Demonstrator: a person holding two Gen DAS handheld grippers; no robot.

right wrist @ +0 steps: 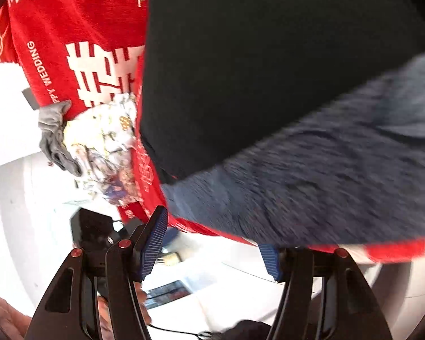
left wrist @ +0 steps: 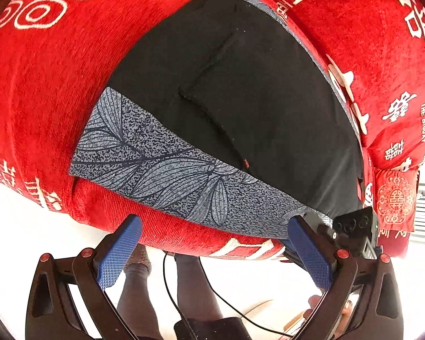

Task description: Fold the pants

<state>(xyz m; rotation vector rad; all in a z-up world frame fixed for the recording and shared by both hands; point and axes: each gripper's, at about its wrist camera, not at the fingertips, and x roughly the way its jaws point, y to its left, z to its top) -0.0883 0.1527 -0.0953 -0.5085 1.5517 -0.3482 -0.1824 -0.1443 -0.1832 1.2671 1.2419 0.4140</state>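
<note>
The black pants (left wrist: 240,90) lie flat on a red cloth-covered surface (left wrist: 42,90), with a grey-blue leaf-patterned waistband (left wrist: 161,167) along the near edge and a back pocket showing. My left gripper (left wrist: 215,252) is open and empty, just in front of the waistband at the surface's edge. In the right wrist view the pants (right wrist: 255,70) and their blurred grey-blue band (right wrist: 325,175) fill the frame. My right gripper (right wrist: 212,248) is open and empty, right below the band's edge.
A crumpled white patterned cloth (right wrist: 104,147) and a grey cloth (right wrist: 53,138) lie on the red surface's edge to the left. The other gripper's black body (left wrist: 354,226) shows at the right. The person's legs (left wrist: 167,289) and a cable are below on a white floor.
</note>
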